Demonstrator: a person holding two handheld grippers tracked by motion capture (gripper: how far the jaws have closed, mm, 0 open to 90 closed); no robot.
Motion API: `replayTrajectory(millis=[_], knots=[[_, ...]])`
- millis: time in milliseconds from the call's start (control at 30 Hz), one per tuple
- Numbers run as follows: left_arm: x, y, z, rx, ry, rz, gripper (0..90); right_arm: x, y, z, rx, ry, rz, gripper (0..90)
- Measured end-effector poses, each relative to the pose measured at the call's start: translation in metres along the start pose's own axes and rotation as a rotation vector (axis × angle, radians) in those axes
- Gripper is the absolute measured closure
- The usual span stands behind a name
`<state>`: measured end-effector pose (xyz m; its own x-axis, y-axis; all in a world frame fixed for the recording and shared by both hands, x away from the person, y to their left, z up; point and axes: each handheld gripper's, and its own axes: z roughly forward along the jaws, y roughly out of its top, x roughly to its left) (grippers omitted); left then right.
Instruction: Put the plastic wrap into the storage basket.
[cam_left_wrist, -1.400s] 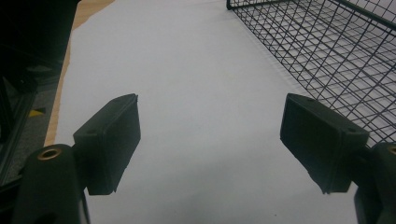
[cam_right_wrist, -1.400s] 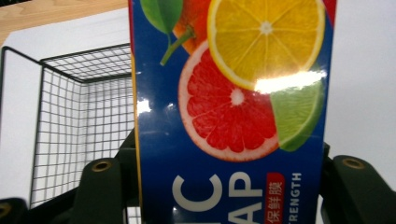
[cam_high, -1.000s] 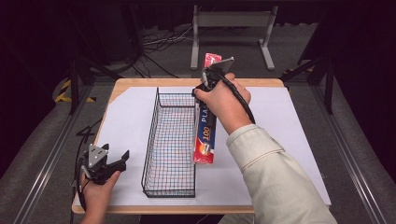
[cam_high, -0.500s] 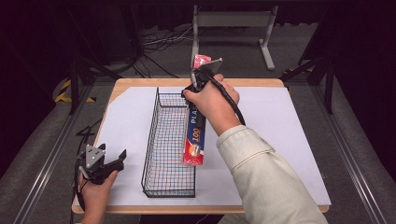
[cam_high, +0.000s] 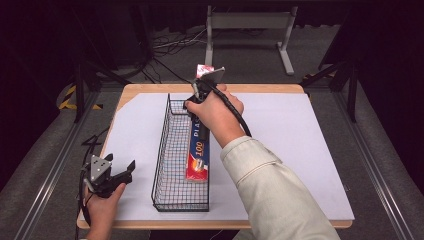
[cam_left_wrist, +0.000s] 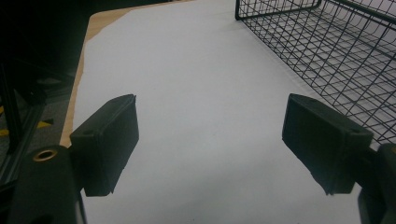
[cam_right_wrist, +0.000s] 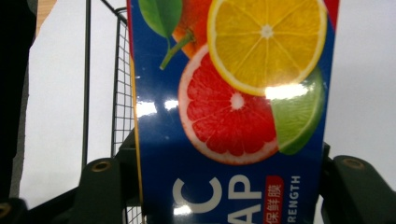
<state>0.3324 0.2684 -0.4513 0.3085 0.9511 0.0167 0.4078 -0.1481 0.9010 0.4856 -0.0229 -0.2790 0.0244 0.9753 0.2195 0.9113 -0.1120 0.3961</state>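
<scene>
Close up, the right gripper (cam_right_wrist: 224, 186) has its fingers (cam_right_wrist: 100, 186) pinching a long plastic-wrap box (cam_right_wrist: 229, 107) from either side, the citrus print running away beyond the fingertips. From the high view, that box (cam_high: 198, 150) slopes lengthwise along the wire basket (cam_high: 172, 195), far end raised past the fingers toward the tabletop's back edge, near end down inside the basket's right side. The left gripper (cam_left_wrist: 210, 144), held in a hand (cam_high: 102, 210) well left of the basket, has its fingers (cam_left_wrist: 109, 140) spread wide over bare white paper (cam_left_wrist: 187, 70), the basket (cam_left_wrist: 336, 51) just beyond its right fingertip.
</scene>
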Motion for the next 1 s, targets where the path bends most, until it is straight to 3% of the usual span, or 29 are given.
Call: replayTrajectory(millis=[300, 433, 700, 767, 1000], knots=[[-0.010, 0.006, -0.005, -0.015, 0.002, 0.043, 19.1, 0.010, -0.006, 0.009, 0.034, -0.002, -0.004, 39.8], [-0.016, 0.009, -0.007, -0.025, 0.006, 0.087, 18.6, 0.016, -0.010, 0.016, 0.041, 0.001, -0.014, 39.8], [-0.015, 0.009, -0.008, -0.024, 0.012, 0.082, 18.5, 0.022, -0.019, 0.034, 0.058, 0.003, -0.028, 39.8], [-0.015, 0.009, -0.007, -0.007, 0.034, 0.084, 18.5, 0.021, -0.021, 0.038, 0.063, 0.000, -0.027, 39.8], [-0.016, 0.009, -0.007, -0.006, 0.042, 0.085, 18.5, 0.017, -0.026, 0.054, 0.079, -0.023, -0.023, 39.8]])
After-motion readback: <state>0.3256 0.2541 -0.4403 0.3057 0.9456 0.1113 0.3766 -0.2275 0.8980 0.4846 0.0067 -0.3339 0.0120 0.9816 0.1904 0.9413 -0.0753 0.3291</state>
